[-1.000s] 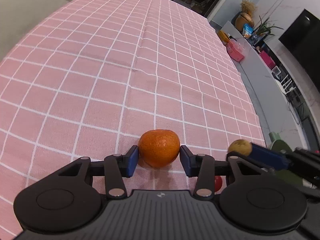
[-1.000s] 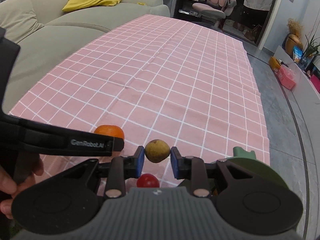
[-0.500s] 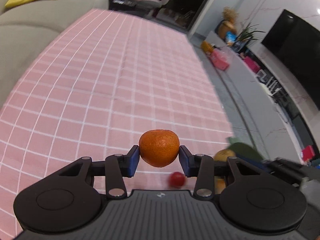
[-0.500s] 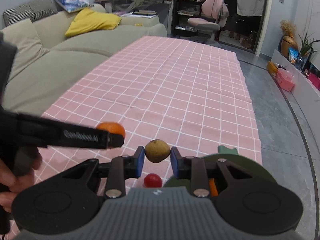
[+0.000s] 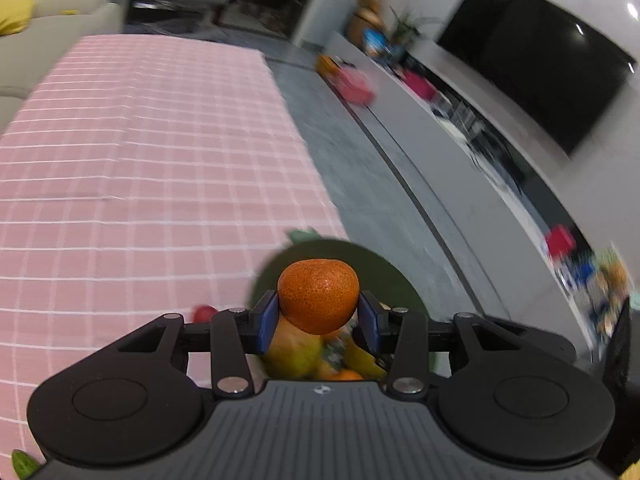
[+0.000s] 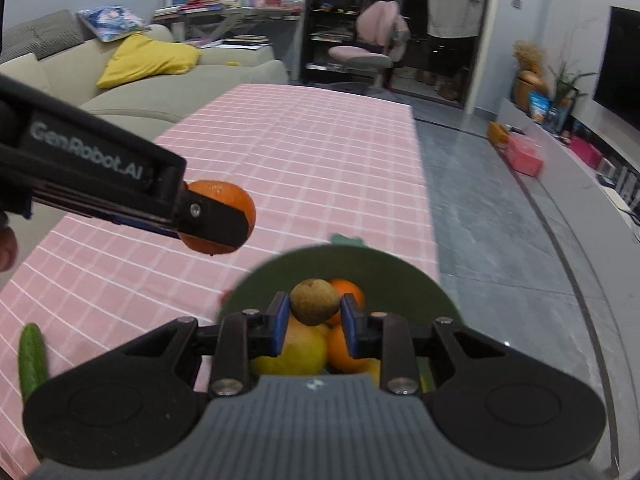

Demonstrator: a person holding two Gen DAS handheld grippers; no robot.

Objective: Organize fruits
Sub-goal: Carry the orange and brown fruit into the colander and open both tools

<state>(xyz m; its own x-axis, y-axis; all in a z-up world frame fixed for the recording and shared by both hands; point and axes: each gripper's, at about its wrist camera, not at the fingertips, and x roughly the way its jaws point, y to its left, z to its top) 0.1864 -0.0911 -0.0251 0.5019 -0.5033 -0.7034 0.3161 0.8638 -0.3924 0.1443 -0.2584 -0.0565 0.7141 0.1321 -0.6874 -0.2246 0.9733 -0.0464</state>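
My left gripper is shut on an orange tangerine, held in the air above a dark green bowl. In the right wrist view the same tangerine hangs to the left of the bowl, above the pink checked cloth. My right gripper is shut on a small brownish-yellow fruit directly over the bowl. Inside the bowl lie oranges and a yellow fruit.
A small red fruit sits on the cloth left of the bowl. A green cucumber lies near the front left. The table's right edge drops to a grey floor. A sofa stands at the left.
Both grippers rose and swung right with their fruits. The green bowl with its fruits has come into view under them. The red fruit now lies to the left.
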